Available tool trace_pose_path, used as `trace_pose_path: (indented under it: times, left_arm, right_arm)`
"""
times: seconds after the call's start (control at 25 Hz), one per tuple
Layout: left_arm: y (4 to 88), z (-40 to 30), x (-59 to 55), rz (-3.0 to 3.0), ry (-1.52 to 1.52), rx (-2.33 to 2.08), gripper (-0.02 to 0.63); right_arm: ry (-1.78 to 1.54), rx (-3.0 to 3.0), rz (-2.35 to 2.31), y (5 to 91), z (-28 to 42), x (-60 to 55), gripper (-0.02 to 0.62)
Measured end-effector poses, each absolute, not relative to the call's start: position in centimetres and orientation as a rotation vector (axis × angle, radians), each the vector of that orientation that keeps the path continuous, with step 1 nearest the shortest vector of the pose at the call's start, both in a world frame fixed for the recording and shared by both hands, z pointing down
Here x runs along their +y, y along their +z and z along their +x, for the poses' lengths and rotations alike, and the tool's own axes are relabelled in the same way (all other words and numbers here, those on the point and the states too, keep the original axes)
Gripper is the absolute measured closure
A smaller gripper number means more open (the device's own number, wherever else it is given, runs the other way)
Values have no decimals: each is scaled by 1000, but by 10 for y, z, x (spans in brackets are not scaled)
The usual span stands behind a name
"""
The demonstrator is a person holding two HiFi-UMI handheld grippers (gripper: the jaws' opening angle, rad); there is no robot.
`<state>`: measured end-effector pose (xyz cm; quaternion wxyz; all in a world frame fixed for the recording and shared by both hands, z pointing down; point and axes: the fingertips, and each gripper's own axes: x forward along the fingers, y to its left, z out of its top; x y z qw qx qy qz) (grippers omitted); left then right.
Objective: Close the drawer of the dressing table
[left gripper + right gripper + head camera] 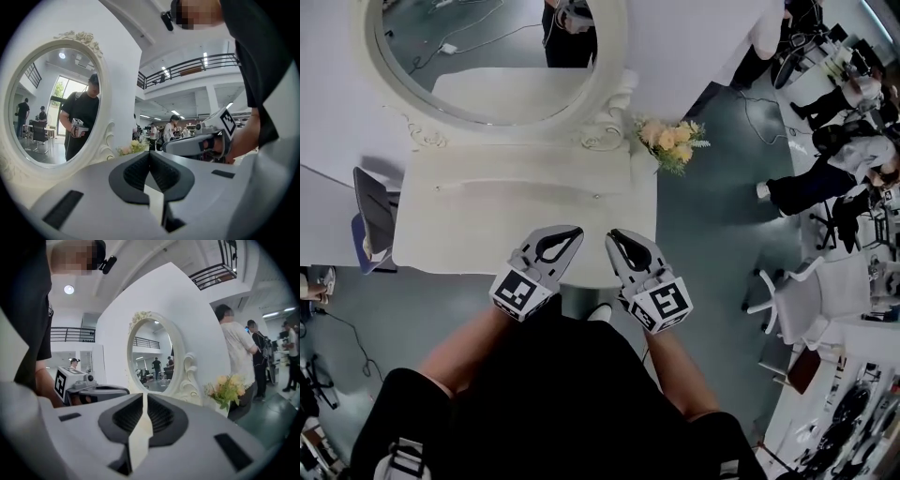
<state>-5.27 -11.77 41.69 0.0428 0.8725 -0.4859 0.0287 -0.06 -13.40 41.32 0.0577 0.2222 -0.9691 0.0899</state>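
Head view, items listed from my body outward.

1. Left gripper [569,236]: held low in front of me and pointing ahead. Its claw is pressed together with nothing in it, as the left gripper view confirms.
2. Right gripper [617,236]: sits just beside the left at the same height. Its claw is all but together, with only a thin pale sliver between the pads and nothing in it.
3. Dressing table [487,225]: white and directly ahead of me. Both gripper tips lie over its front edge. I cannot make out the drawer from above.
4. Oval mirror [611,89]: stands at the back of the table top in an ornate white frame.
5. Flower bunch [673,141]: peach and yellow, at the table's far right corner.
6. Blue chair [367,225]: just beside the table's left end.
7. People [830,164]: well off to the right, on the grey floor.
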Motion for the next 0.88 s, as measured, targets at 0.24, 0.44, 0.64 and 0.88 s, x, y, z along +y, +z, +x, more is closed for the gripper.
trace_pose_path:
  times: [0.24,0.44,0.64,0.88]
  left_arm:
    - [390,-41,-109,2708,44,-1496,612]
    - [377,-36,-105,2715,27,-1495,612]
    - [372,-33,-104,2715,21,-1489,612]
    - [364,-32,-104,2729,3,-1487,612]
  right_arm:
    - [188,-2980,655,387,9,-125,591]
    - [147,-3001,651,370,15,-120,592]
    - [123,-3011,649,360,17,-118,592]
    - [115,-3020,663,355,18,-120,592]
